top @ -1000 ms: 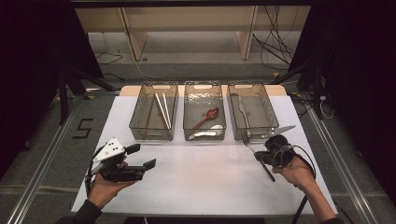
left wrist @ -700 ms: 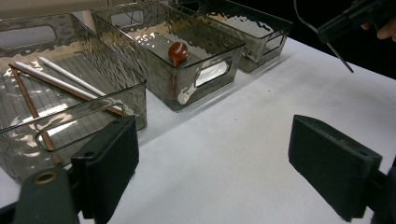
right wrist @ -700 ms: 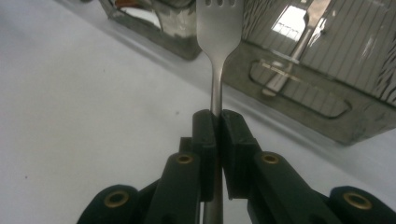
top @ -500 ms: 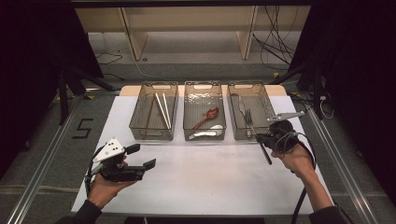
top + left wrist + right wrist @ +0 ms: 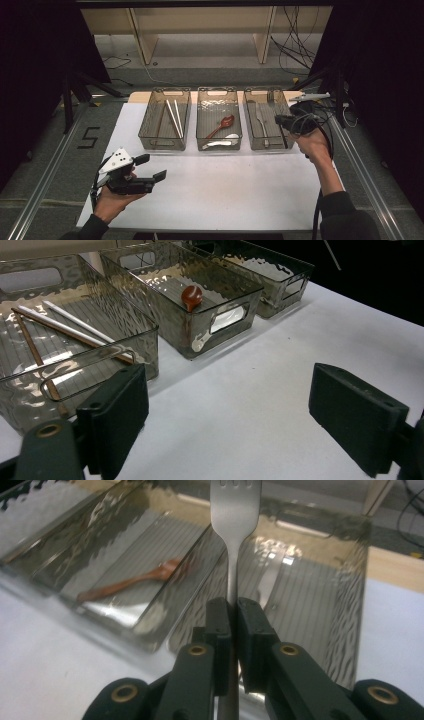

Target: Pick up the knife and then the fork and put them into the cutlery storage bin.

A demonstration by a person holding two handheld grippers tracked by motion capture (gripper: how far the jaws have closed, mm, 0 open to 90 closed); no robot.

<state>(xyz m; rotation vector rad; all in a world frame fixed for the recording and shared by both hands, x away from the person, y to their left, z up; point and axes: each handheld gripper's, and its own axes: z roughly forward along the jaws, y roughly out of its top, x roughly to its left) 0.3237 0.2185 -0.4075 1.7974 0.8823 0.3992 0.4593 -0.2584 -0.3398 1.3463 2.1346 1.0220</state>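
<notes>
Right gripper (image 5: 232, 611) clamps fork (image 5: 234, 510).
Fork over right bin (image 5: 254, 141); left gripper (image 5: 150, 168) wide, above table (image 5: 225, 190).

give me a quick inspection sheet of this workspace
surface: white table top, bare in front of the bins
job's things: fork clamped in the right claw, over the right bin, which holds other metal cutlery; middle bin holds a red-brown spoon and a white spoon; left bin holds chopsticks
clutter: nothing seen
grippers: left claw open, empty, low over the table; right claw shut on the fork
cables: black cable along the right forearm; loose cables on the floor behind
surroundings: wooden shelf frame behind, dark curtains at the sides, a 5 marked on the floor
</notes>
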